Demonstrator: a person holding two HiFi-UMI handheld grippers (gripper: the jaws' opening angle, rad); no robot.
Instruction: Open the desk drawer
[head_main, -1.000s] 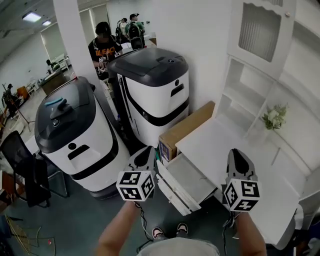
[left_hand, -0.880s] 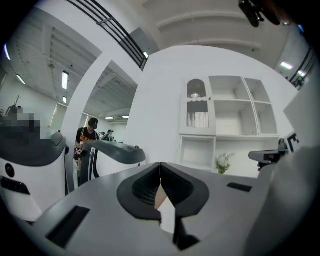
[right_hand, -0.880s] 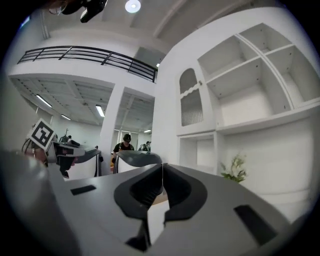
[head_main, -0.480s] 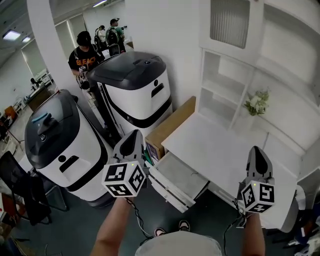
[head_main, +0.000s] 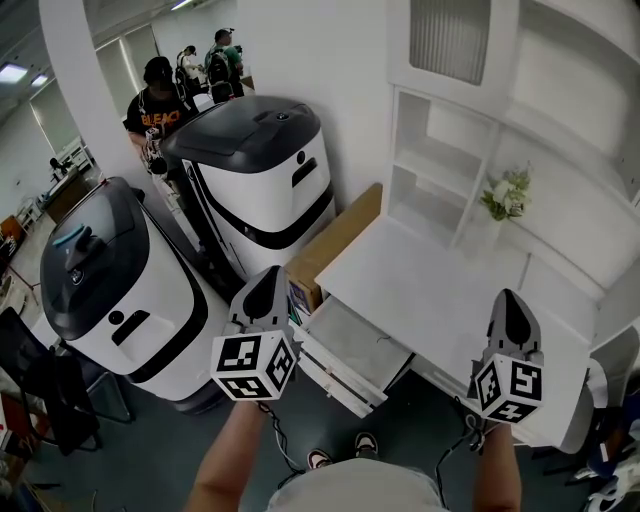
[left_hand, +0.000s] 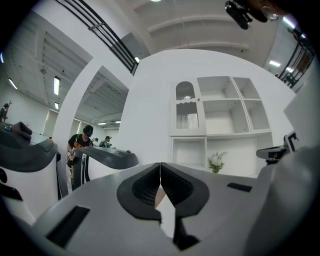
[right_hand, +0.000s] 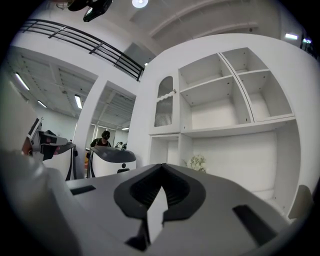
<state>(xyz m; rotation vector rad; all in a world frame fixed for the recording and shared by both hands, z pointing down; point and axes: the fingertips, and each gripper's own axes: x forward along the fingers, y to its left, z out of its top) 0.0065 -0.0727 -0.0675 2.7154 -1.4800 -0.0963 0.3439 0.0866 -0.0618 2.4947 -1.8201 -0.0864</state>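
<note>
White desk (head_main: 432, 292), drawer (head_main: 350, 347) open, left gripper (head_main: 267, 272) and right gripper (head_main: 507, 295) fingers together, shelving (head_main: 440, 165) behind

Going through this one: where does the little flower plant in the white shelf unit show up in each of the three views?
Head view: the flower plant is in the upper right of the picture.
Left gripper view: the plant is right of centre, a little below the middle.
Right gripper view: the plant is right of centre, a little below the middle.
Shared landmark: the slatted cabinet door sits up and left of the plant in all three.
</note>
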